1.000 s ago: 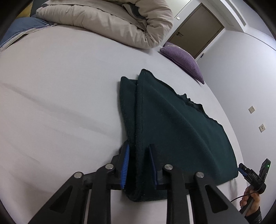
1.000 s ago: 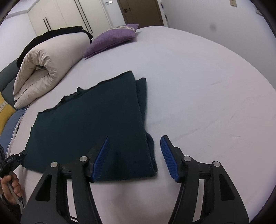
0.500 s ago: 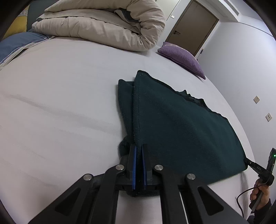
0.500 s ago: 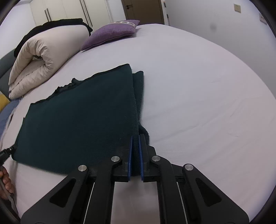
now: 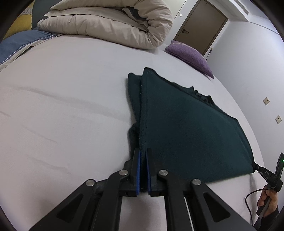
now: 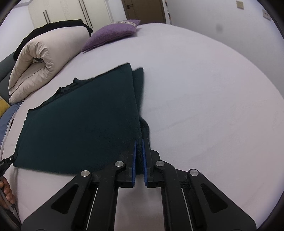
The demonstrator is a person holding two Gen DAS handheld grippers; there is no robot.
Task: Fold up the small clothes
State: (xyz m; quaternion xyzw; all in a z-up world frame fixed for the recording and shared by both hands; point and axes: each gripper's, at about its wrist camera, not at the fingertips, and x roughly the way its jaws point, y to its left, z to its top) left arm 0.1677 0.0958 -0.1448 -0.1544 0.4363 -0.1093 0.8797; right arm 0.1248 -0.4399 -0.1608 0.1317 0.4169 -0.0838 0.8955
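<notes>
A dark green knitted garment [image 5: 186, 128] lies flat on the pale bed sheet [image 5: 67, 110], with a folded strip along each side edge. My left gripper [image 5: 143, 152] is shut on the garment's near left corner, cloth pinched between the blue pads. In the right wrist view the same garment [image 6: 85, 122] spreads to the left, and my right gripper [image 6: 139, 142] is shut on its near right corner. Each view catches the other gripper at the garment's opposite near corner, held by a hand [image 5: 268, 202].
A rolled beige duvet [image 5: 113, 23] lies at the far side of the bed, with a purple pillow [image 5: 191, 56] beside it. A blue pillow [image 5: 21, 42] sits at the far left. A door [image 5: 200, 26] and a wall stand beyond. Wardrobes [image 6: 71, 12] show in the right wrist view.
Both grippers went from open, straddling the garment's near corners, to shut on them. The right gripper moved inward over its corner first.
</notes>
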